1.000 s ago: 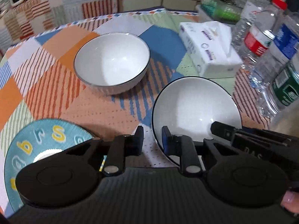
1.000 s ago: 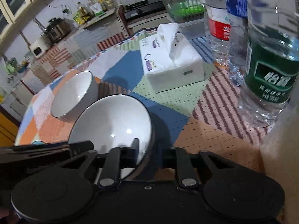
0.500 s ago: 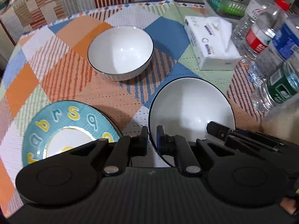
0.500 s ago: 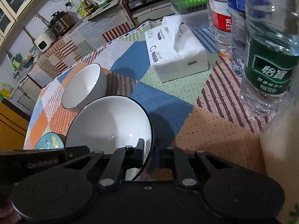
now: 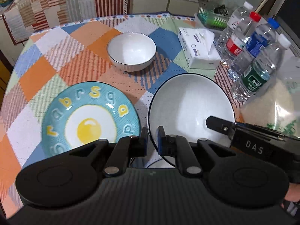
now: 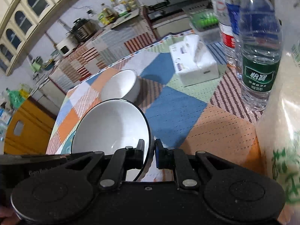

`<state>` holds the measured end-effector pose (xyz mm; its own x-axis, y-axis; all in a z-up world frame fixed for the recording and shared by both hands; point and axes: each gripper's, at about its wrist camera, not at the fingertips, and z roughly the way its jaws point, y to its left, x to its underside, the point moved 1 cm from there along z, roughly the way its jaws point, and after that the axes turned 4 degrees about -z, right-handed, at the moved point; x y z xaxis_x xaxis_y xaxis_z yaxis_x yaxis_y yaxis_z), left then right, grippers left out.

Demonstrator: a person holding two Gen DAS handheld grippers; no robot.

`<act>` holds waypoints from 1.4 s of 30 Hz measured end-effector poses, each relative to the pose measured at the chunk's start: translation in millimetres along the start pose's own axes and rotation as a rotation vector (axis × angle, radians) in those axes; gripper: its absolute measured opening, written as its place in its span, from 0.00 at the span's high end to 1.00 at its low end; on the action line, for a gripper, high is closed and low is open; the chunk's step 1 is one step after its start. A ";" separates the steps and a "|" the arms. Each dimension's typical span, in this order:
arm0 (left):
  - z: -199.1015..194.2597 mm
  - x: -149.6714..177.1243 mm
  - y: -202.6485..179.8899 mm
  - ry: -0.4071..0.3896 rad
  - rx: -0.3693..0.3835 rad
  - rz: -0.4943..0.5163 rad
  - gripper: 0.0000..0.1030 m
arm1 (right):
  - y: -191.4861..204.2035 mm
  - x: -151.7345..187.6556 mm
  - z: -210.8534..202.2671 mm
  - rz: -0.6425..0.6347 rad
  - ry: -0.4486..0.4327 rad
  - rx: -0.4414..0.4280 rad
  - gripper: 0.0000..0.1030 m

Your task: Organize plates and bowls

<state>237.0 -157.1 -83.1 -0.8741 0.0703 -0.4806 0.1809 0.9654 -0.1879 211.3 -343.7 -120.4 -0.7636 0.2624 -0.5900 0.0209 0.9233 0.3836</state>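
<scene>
Both grippers pinch the rim of a wide white bowl with a dark rim (image 5: 189, 105), also in the right wrist view (image 6: 110, 125), and hold it tilted above the table. My left gripper (image 5: 151, 136) is shut on its near left rim. My right gripper (image 6: 149, 150) is shut on its right rim; its finger shows in the left wrist view (image 5: 221, 125). A second, smaller white bowl (image 5: 131, 50) sits upright further back on the table (image 6: 121, 86). A teal plate with a fried-egg picture and letters (image 5: 90, 120) lies at the near left.
A patchwork cloth covers the table (image 5: 56, 65). A white tissue box (image 5: 198, 46) lies right of the small bowl. Several water bottles (image 5: 260, 71) stand along the right edge. A bag of rice (image 6: 281, 131) rises at the near right. A kitchen counter (image 6: 93, 43) lies beyond.
Both grippers have risen and drawn back with the wide bowl. The teal plate has come fully into the left wrist view. Both grips have closed tighter on the rim.
</scene>
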 end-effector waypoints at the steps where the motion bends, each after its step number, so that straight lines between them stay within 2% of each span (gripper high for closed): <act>1: -7.8 3.0 1.7 -0.008 0.004 0.001 0.92 | 4.7 2.5 -4.5 -0.009 -0.001 -0.004 0.85; 8: -51.9 23.2 16.7 -0.024 0.059 -0.002 0.92 | 29.0 20.8 -40.3 -0.032 -0.018 -0.030 0.85; 13: -67.3 42.8 20.8 -0.008 0.088 -0.001 0.91 | 38.8 31.3 -64.9 -0.045 -0.036 -0.051 0.85; 23: -48.5 77.4 27.7 0.091 0.109 -0.037 0.90 | 38.2 56.1 -67.4 -0.048 0.034 -0.043 0.85; 27: -39.8 84.5 26.2 0.109 0.094 -0.017 0.90 | 34.8 65.1 -59.8 -0.050 0.064 -0.034 0.85; 37: -25.7 96.8 22.8 0.138 0.062 -0.001 0.90 | 32.4 80.5 -47.9 -0.118 0.077 -0.024 0.85; 42: -16.7 100.1 20.4 0.152 0.037 0.014 0.90 | 39.4 86.6 -41.9 -0.205 0.081 0.013 0.85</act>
<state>145.7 -126.2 -120.7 -0.9290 0.1231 -0.3489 0.2073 0.9543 -0.2153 118.9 -296.4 -126.6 -0.8021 0.0453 -0.5954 -0.1324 0.9588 0.2514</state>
